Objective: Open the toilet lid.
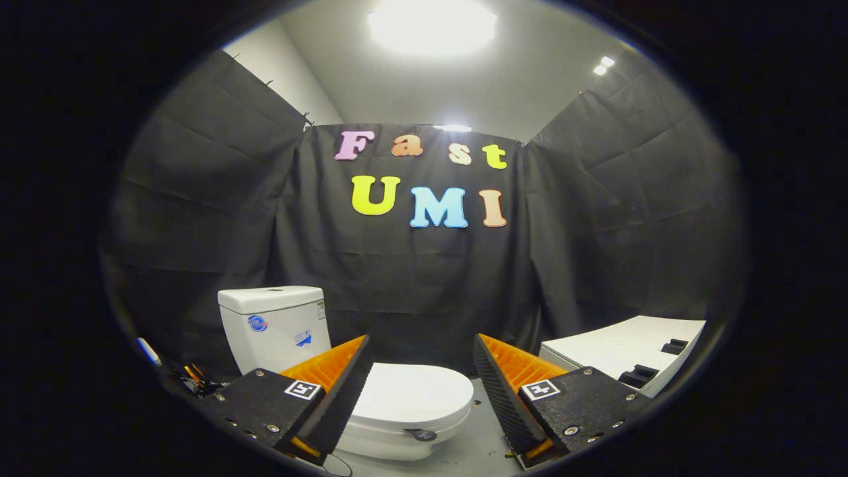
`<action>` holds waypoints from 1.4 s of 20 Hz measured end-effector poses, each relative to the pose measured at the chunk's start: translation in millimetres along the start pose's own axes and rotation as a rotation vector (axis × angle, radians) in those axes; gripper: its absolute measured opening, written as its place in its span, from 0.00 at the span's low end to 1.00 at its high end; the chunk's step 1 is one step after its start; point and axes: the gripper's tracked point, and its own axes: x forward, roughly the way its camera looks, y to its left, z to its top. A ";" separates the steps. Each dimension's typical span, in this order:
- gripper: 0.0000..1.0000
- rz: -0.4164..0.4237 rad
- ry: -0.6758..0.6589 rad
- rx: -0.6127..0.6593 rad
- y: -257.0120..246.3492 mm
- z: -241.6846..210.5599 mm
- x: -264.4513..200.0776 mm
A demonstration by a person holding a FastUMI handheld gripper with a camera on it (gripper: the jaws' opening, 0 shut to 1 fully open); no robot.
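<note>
Booth: black cloth walls (199,199) hung on three sides under a white ceiling with a bright ceiling light (432,26); the floor (480,444) was pale grey.
Gripper: the gripper (421,391) had its two fingers spread wide apart, holding nothing and touching nothing.
Toilet lid: the white toilet lid (414,397) lay flat and closed on the bowl, in the gap between the fingers and just beyond them, closer to the left finger.
Tank: the white tank (275,324) stood beyond the left finger, against the cloth.
White unit: a white box-like unit (623,348) with dark recesses sat beyond the right finger.
Hidden: the left finger covered the lid's near-left part and the tank's base; a small dark round piece (422,434) on the seat's front rim was too small to identify; some small items (192,377) outside the left finger were unclear.
</note>
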 end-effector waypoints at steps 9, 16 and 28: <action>0.94 0.007 -0.011 0.055 4.5 -4.9 9.9; 0.94 0.023 -0.001 0.160 17.7 -32.2 35.9; 0.95 -0.034 0.096 0.464 14.0 -114.0 79.1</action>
